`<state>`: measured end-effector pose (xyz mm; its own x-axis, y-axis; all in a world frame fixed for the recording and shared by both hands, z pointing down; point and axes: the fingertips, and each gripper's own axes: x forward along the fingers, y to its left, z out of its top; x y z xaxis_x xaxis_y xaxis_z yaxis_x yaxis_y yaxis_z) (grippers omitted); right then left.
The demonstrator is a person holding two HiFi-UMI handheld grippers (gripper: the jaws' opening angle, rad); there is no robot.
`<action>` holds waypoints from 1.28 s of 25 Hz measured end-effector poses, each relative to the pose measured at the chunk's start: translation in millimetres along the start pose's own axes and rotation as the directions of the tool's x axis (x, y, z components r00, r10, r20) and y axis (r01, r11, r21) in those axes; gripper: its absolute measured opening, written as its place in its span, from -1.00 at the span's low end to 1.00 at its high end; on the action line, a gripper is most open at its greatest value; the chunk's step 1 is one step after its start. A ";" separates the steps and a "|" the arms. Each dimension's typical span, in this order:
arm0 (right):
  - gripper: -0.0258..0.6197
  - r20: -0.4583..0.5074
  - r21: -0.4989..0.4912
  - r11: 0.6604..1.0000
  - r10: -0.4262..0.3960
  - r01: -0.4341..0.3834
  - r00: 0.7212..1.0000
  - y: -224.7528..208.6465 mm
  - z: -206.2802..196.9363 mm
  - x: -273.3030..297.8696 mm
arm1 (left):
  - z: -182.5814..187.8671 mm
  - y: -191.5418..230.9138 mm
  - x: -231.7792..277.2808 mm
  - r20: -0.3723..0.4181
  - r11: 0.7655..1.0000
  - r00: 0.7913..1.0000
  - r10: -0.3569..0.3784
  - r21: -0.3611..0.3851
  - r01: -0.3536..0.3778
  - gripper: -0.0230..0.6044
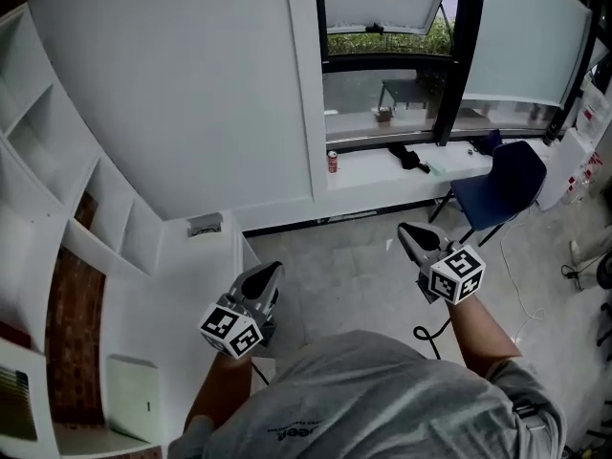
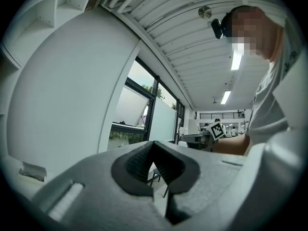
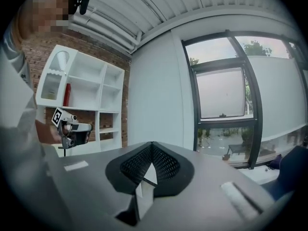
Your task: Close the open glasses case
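Observation:
No glasses case shows clearly in any view. A small grey object (image 1: 204, 225) lies on the white counter (image 1: 182, 285) by the wall, and in the left gripper view the same object (image 2: 32, 170) sits low at the left; it is too small to identify. My left gripper (image 1: 271, 273) is held level over the counter's edge, shut and empty (image 2: 153, 160). My right gripper (image 1: 406, 233) is out over the floor, also shut with nothing between its pads (image 3: 151, 163). Each gripper view shows the other gripper: the right one (image 2: 216, 130) and the left one (image 3: 72, 126).
A white shelf unit (image 1: 57, 208) stands at the left, with a pale flat box (image 1: 129, 395) below it. A blue chair (image 1: 502, 185) stands by the window. A red can (image 1: 332, 161) and dark items rest on the sill. A black cable (image 1: 430, 333) lies on the floor.

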<state>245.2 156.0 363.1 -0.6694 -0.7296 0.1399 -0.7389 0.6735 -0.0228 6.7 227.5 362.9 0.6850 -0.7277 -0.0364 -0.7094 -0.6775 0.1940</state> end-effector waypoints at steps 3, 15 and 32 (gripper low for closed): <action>-0.89 0.006 0.007 1.000 -0.014 0.014 1.000 0.1 10.1 44.8 | 8.2 47.5 2.0 -0.009 1.000 1.000 -0.010 -0.002 0.010 -0.94; -0.89 -0.033 0.026 0.999 0.037 -0.036 0.999 -28.0 5.5 162.3 | 10.2 153.5 21.2 -0.023 0.997 0.998 0.062 -0.044 -0.063 -0.94; -0.89 0.000 0.011 0.969 0.246 -0.246 0.969 -255.2 41.0 335.4 | 44.0 267.6 264.5 0.003 0.977 0.977 0.213 0.021 -0.213 -0.94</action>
<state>206.1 -265.4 375.2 -0.8306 -0.5415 0.1297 -0.5523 0.8309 -0.0675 -9.3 -151.1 362.1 0.5177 -0.8555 0.0024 -0.8422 -0.5092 0.1771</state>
